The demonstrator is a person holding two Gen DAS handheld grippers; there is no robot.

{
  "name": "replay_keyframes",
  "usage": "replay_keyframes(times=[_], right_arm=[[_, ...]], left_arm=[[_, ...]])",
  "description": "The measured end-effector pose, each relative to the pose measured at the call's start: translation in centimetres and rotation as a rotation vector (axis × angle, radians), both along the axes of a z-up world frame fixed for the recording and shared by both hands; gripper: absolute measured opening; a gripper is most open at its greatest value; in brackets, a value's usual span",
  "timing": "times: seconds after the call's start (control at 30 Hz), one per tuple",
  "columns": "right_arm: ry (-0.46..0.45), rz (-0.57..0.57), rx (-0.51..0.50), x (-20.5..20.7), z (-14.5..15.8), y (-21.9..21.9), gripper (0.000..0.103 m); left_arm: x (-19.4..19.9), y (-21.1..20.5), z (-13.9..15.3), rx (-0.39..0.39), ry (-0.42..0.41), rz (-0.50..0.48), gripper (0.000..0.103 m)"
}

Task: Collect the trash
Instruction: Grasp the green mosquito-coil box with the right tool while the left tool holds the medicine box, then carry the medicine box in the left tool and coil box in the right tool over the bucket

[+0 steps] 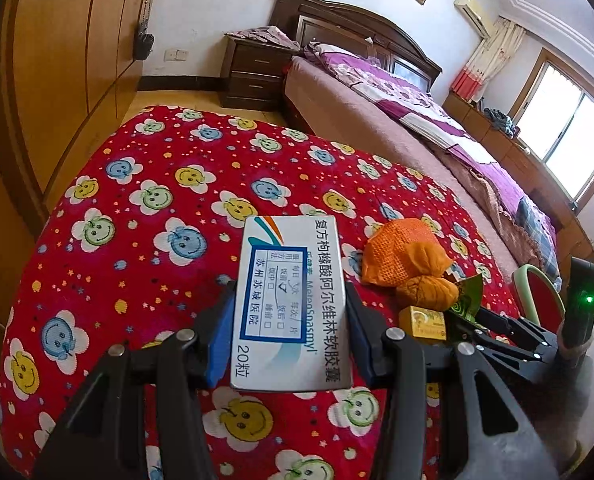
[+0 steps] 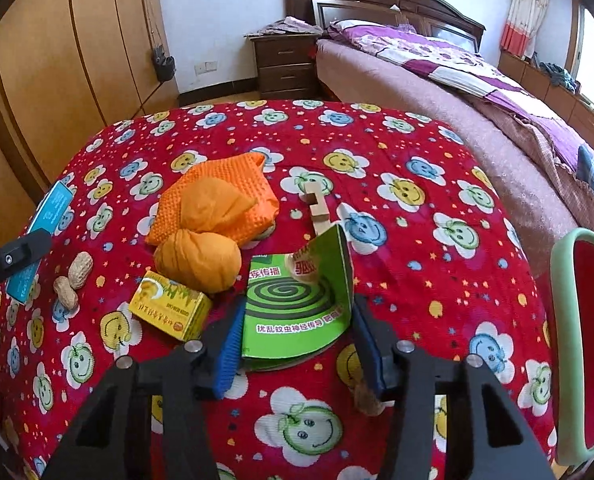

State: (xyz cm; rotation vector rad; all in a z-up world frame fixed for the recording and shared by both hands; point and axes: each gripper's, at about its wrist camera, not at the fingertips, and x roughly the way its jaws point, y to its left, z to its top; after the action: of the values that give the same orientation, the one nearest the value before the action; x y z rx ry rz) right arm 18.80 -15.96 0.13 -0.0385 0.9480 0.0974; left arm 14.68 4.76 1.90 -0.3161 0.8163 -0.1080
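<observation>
Left wrist view shows the left gripper [image 1: 291, 320] clamped on a white medicine box [image 1: 291, 304], its blue pads pressed to the box's long sides above the red smiley-print cloth [image 1: 137, 200]. The grip sits near the box's close end, so most of the carton juts forward; a quick swing could likely lever it loose.

On the right, the right gripper [image 2: 295, 336] stands open, jaws either side of a green mosquito-coil box [image 2: 293, 312] lying on the cloth and not yet squeezing it. The carton's flap is raised and bent, and thin card may buckle or slide out if the jaws close on the flap instead of the body. The yellow box [image 2: 171, 306] lies just left of the left jaw, and the orange bundles crowd the far side; a careless approach could shove either along the cloth or off the near edge. The peanuts would probably roll if nudged.

Counted, largest first: one cloth-covered surface; one green-rimmed red bin [image 2: 585, 344] at the far right, the likely destination; one orange mesh cloth [image 2: 225, 196]; one mosquito-coil box; one medicine box; two knotted orange bundles [image 2: 199, 264]; one yellow box; one wooden piece [image 2: 317, 210]; two peanuts [image 2: 73, 280].
</observation>
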Motion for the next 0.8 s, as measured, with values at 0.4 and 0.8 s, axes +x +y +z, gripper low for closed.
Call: replay_keyframes(times=[0.4, 0.8], right_arm=[[-0.073, -0.038, 0.152, -4.7, 3.2, -1.4, 0.053], [-0.203, -0.081, 0.237, -10.2, 7.9, -3.7, 0.053]], left_arm=[[-2.3, -1.7, 1.9, -0.016, -0.040, -0.046, 0.050], [-5.5, -4.0, 5.2, -0.015, -0.102, -0.104, 0.050]])
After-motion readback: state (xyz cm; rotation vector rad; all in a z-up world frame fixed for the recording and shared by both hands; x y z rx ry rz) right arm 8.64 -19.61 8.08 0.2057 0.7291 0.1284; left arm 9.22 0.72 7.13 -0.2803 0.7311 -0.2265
